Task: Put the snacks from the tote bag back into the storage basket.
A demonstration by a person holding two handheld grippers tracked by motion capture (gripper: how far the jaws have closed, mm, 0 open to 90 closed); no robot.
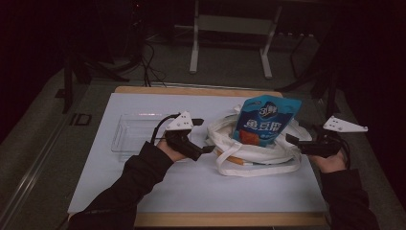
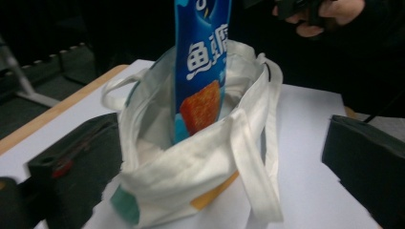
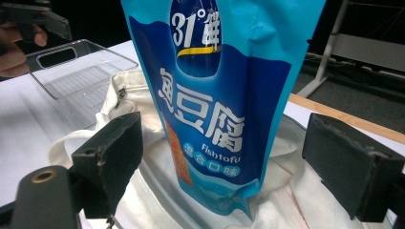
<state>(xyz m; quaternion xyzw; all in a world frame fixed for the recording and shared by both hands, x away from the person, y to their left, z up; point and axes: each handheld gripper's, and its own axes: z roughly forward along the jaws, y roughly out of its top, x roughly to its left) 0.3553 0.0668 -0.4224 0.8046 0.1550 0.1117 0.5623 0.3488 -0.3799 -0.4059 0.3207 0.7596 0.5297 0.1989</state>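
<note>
While the pouch (image 1: 266, 120) stands upright in the bag (image 1: 249, 152), it is flanked by both grippers.
Left gripper (image 1: 207, 149) and right gripper (image 1: 292, 140) are held open, empty; the right one is nearer the pouch.

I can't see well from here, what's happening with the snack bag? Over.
Both grippers open, holding nothing. Blue fish tofu pouch upright in white tote bag. Nothing blocking.

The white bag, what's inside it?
A blue fish tofu pouch stands upright in the white cloth bag, its top sticking out. Its bottom, and anything under it, is hidden by the cloth.
</note>
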